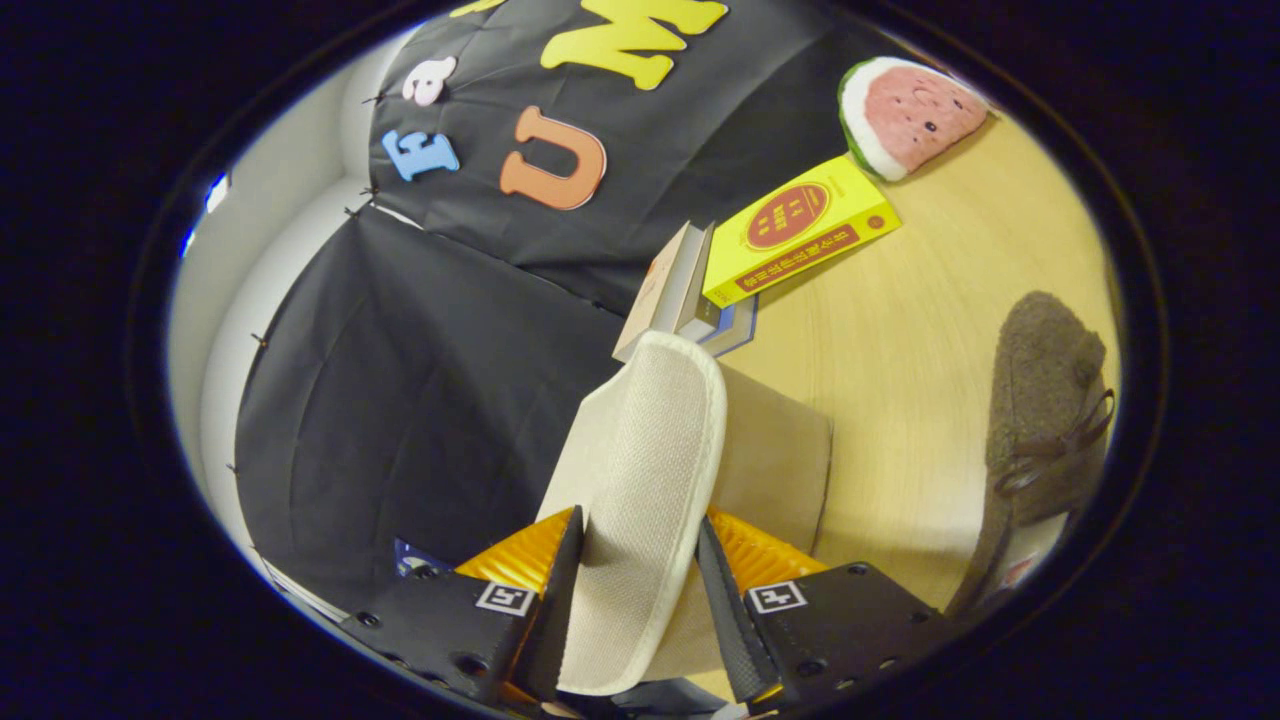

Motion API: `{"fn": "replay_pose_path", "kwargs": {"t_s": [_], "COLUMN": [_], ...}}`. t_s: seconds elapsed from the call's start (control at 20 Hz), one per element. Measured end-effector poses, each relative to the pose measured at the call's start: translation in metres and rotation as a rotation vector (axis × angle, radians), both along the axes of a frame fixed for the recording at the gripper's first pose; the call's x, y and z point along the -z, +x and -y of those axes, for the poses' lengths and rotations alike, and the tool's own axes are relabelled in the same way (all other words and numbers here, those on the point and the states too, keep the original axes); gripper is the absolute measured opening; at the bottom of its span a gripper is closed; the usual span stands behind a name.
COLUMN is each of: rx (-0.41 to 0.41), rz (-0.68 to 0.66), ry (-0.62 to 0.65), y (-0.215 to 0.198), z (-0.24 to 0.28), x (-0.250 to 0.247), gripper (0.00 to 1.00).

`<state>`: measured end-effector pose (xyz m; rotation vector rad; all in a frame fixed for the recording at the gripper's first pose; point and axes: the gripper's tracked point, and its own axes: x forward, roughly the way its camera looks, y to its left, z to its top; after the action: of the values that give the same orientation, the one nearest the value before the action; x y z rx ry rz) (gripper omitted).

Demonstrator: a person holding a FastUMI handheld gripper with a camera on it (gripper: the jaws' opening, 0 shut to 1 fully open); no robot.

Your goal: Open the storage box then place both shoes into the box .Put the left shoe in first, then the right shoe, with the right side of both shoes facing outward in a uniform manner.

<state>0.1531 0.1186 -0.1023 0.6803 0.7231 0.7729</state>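
1. You are holding a cream slipper (640,470) between the jaws of the gripper (632,590); both fingers are pressing on its sides near the heel end, and the sole is facing the camera, the toe pointing away from you.
2. The slipper is hanging in the air, tilted, above the near edge of the table (900,400). Its upper is showing as a beige flap to the right of the sole.
3. Handling judgement: it is looking light and soft, with a thin sole that is likely flexing under pinch. The woven sole is offering good friction, so slip seems unlikely, but the toe may droop or swing as you are turning it.
4. The grip across the narrow heel part is looking sound; a hold nearer the middle would be steadier for orienting.
5. The other shoe, a brown fuzzy slipper (1045,410) with a bow, is lying on the table to the right, well apart.
6. Far on the table: a yellow book (800,240) leaning on other books (675,290), and a watermelon plush (905,115).
7. I am not spotting the storage box here.
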Motion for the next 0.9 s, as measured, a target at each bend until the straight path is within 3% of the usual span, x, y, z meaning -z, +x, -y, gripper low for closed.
{"fn": "replay_pose_path", "kwargs": {"t_s": [0.1,0.2,0.3,0.35,0.45,0.6,0.9], "rx": [0.026,0.062,0.067,0.08,0.08,0.119,0.136], "rz": [0.026,0.015,0.015,0.027,0.04,0.03,0.071], "ry": [-0.026,-0.019,0.006,-0.026,-0.061,-0.073,-0.1], "y": [-0.001,-0.005,-0.013,-0.012,-0.018,-0.017,-0.035], "z": [0.007,0.012,0.015,0.014,0.011,0.008,-0.005], "x": [-0.005,-0.011,-0.025,-0.022,-0.023,-0.036,-0.081], "gripper": [0.63,0.5,0.23,0.19,0.18,0.04,0.04]}}
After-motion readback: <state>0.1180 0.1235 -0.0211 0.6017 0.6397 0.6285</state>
